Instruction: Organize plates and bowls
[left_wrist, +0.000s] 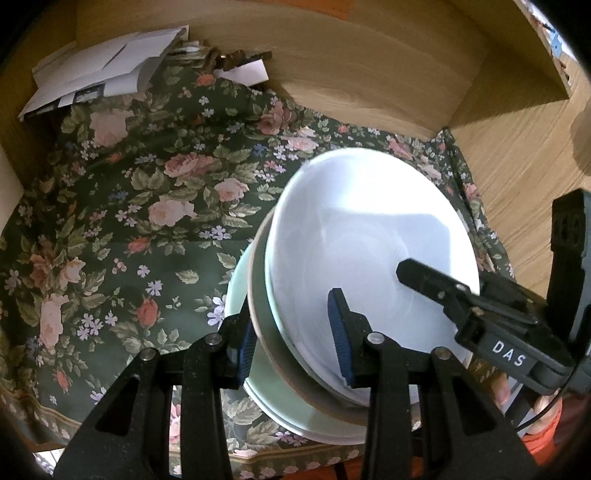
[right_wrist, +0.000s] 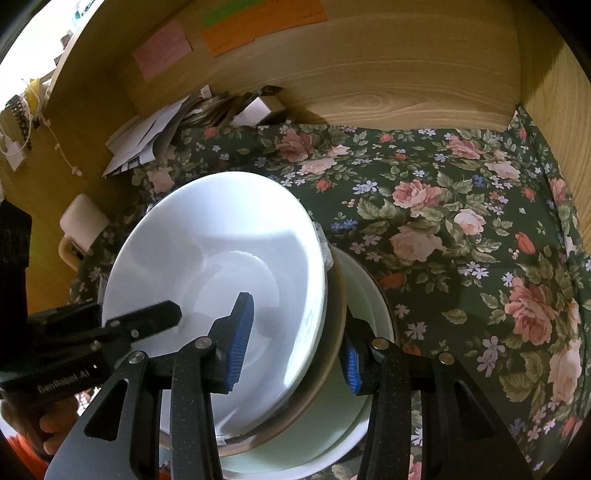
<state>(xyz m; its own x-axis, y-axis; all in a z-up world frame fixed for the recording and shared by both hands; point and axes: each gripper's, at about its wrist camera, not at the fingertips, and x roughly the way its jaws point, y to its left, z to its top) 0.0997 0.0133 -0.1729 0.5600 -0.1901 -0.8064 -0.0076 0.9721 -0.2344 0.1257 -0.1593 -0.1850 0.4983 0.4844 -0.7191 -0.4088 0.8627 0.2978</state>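
Note:
A stack of dishes sits over the floral cloth (left_wrist: 122, 229): a white bowl (left_wrist: 369, 236) on top, a brown-rimmed dish (left_wrist: 269, 347) under it, and a pale green plate (left_wrist: 236, 291) at the bottom. My left gripper (left_wrist: 295, 343) is shut on the stack's left rim, one blue pad inside the white bowl, one outside. My right gripper (right_wrist: 295, 343) is shut on the stack's right rim; the white bowl (right_wrist: 221, 236), the brown-rimmed dish (right_wrist: 332, 321) and the green plate (right_wrist: 373, 295) show there. Each gripper appears in the other's view, the right one (left_wrist: 436, 280) and the left one (right_wrist: 147, 317).
The cloth (right_wrist: 461, 221) lines a wooden shelf with a back wall (right_wrist: 369, 74) and side walls. Papers and envelopes (left_wrist: 99, 77) and a small box (right_wrist: 258, 107) lie in the back left corner. Sticky notes (right_wrist: 258, 26) hang on the back wall.

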